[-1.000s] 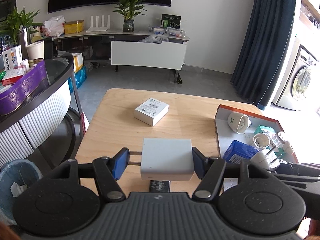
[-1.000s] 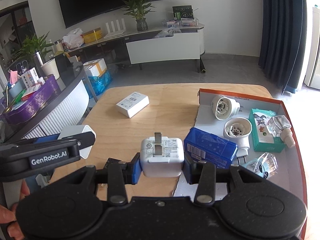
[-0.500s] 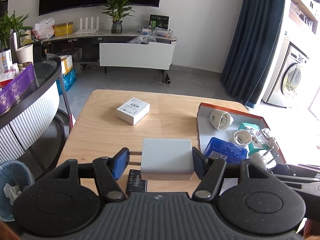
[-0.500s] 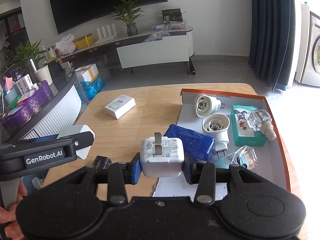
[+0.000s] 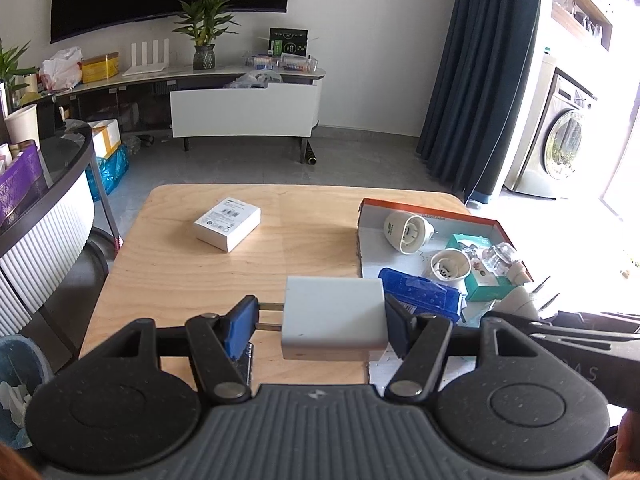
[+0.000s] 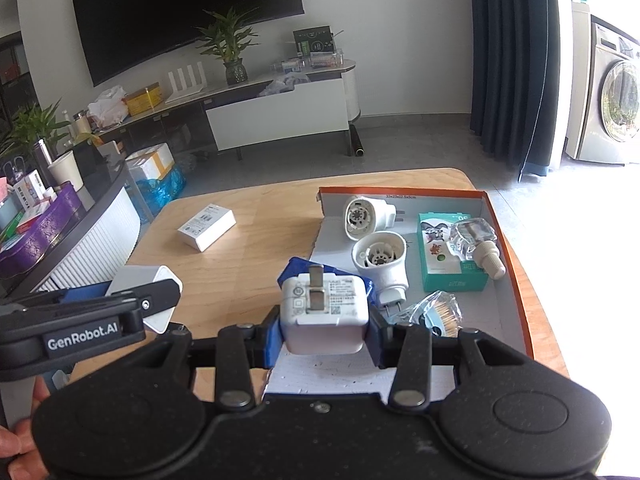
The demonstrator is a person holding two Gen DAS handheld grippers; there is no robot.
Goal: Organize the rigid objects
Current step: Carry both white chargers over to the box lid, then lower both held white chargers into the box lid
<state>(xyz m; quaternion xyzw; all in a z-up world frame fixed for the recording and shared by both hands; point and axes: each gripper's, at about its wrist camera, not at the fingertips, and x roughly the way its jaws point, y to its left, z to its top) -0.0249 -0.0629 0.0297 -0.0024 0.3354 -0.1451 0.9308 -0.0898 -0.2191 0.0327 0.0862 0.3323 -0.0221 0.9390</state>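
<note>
**White chargers carried in both grippers toward the tray**

White plastic is what we are gripping on both sides. We are clenching the left gripper (image 5: 318, 326) on a plain white charger block (image 5: 334, 318), held sideways so its two metal prongs butt against the left blue pad while the right pad presses the flat back; that end-to-end pinch probably keeps the smooth block from slipping. We are clamping the right gripper (image 6: 324, 332) on a second white charger (image 6: 324, 308) by its side faces, prongs and label facing up, hovering at the near left corner of the orange-rimmed tray (image 6: 508, 248).

We are holding both blocks off the wooden table (image 5: 192, 268), left one just short of the tray's left edge. Already lying in the tray: a blue box (image 5: 420, 294), two white plug-in heaters (image 6: 380, 256), a teal carton (image 6: 452, 256) and a clear bottle (image 6: 476, 240). A white retail box (image 5: 227, 228) is sitting alone, far left on the table.

We are judging this as mid-transfer: chargers going in with the other small items, the retail box left to collect.
</note>
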